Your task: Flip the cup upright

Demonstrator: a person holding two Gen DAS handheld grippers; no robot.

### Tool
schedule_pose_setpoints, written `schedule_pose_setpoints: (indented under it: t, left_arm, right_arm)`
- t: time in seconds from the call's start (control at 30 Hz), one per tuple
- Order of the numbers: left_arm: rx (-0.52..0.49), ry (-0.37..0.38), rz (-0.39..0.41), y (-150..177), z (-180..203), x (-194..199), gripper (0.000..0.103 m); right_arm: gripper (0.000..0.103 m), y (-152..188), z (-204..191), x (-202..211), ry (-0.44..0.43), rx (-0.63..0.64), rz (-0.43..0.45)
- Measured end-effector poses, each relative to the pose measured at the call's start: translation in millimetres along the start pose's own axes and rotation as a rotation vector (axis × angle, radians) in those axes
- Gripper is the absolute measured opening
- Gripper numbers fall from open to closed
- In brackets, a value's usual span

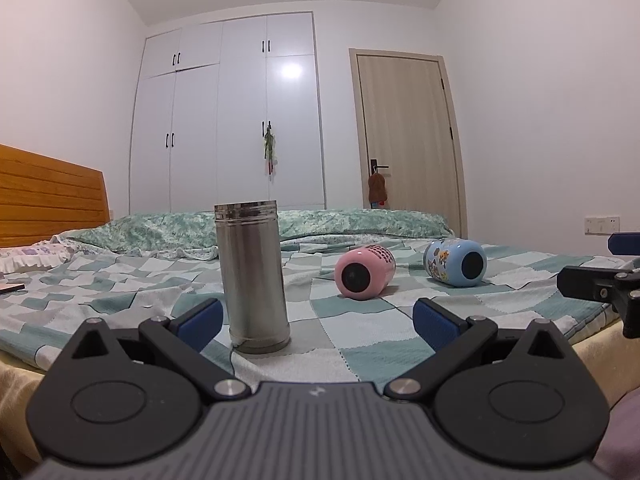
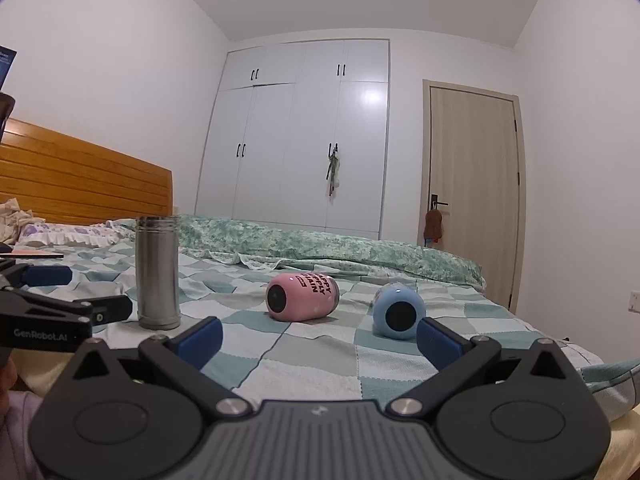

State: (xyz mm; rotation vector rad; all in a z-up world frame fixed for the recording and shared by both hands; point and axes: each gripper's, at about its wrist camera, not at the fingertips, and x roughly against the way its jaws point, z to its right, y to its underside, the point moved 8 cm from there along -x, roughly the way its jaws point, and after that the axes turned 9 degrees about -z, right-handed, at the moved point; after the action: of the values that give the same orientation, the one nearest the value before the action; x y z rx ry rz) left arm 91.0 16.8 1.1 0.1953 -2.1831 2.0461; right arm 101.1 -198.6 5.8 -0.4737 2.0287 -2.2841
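A steel cup (image 1: pixel 254 276) stands upright on the checked bedspread; it also shows in the right wrist view (image 2: pixel 157 272). A pink cup (image 1: pixel 364 272) (image 2: pixel 302 297) lies on its side, its base toward me. A blue cup (image 1: pixel 456 262) (image 2: pixel 399 311) lies on its side to the right of it. My left gripper (image 1: pixel 318 322) is open and empty, the steel cup just past its left finger. My right gripper (image 2: pixel 319 340) is open and empty, in front of the pink and blue cups.
The bed (image 1: pixel 360 344) carries a rolled green quilt (image 1: pixel 320 226) along its far side and a wooden headboard (image 1: pixel 48 196) at left. A white wardrobe (image 1: pixel 228 120) and a door (image 1: pixel 408 136) stand behind. The bed's near edge runs just under both grippers.
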Motion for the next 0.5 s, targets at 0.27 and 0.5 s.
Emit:
schedule_pose_setpoints:
  t: [0.27,0.5]
  left_arm:
    - [0.002,0.003,0.004,0.3,-0.6,1.0,0.103]
    - [0.005,0.008,0.007,-0.5,-1.1,2.8,0.103]
  right_arm:
    - [0.103,-1.0,-0.5,-2.2,0.000,0.002,-0.001]
    - [0.103,-0.9,-0.6,-1.7,0.000,0.003,-0.002]
